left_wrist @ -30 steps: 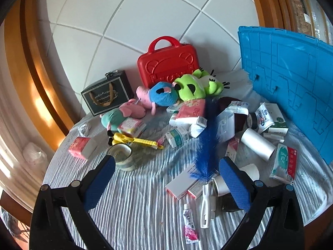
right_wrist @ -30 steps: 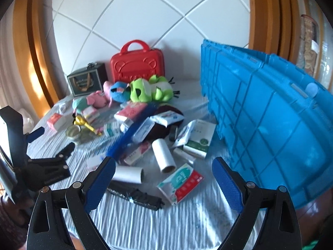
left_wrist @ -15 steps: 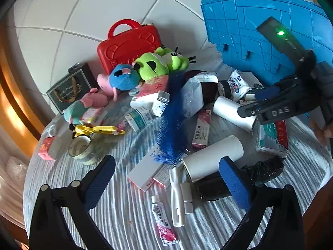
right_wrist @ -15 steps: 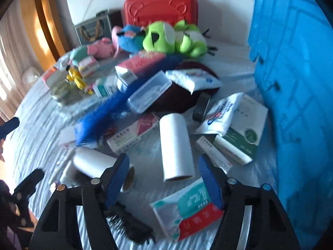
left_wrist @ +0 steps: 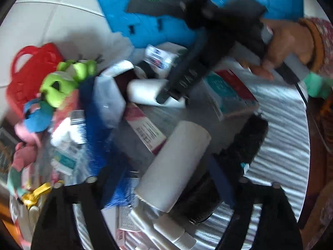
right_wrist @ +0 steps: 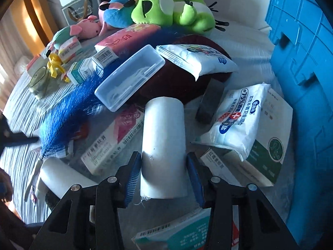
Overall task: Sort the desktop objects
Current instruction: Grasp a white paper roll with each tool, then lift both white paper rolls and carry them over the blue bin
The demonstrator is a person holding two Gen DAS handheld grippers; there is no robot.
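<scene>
Sorting has barely begun, judging by the spread: nearly everything lies in one loose heap on the grey ribbed tablecloth (right_wrist: 18, 108), and nothing can be seen inside the big blue plastic crate (right_wrist: 301, 83) standing on the right.

The right gripper (right_wrist: 164, 171) has just been closing, and its blue pads now straddle the near end of a white paper roll (right_wrist: 163, 145) lying on the cloth – the left pad looks to be against the roll, the right pad at most a sliver off it, so I read this as closing on it, not yet a firm clamp. The left gripper (left_wrist: 166, 189) has also just been narrowing, around a second white roll (left_wrist: 177, 166) that lies aslant over a black bristly brush (left_wrist: 243, 145); that view is badly blurred and the pads cannot be seen pressing, so the fingers count as apart around it.

Left to do: both rolls, the long blue feather duster (right_wrist: 70, 114), the clear plastic case (right_wrist: 129, 79), the white wet-wipe packs (right_wrist: 235, 120), the medicine boxes, the green plush frog (right_wrist: 166, 8) and its plush neighbours.

Room is tight – a pink-and-white carton (right_wrist: 116, 139) lies just left of the right-hand roll and a smaller box just right of it, so straight up looks the cleanest way out. The crate wall is close on the right, and the two grippers work near each other
</scene>
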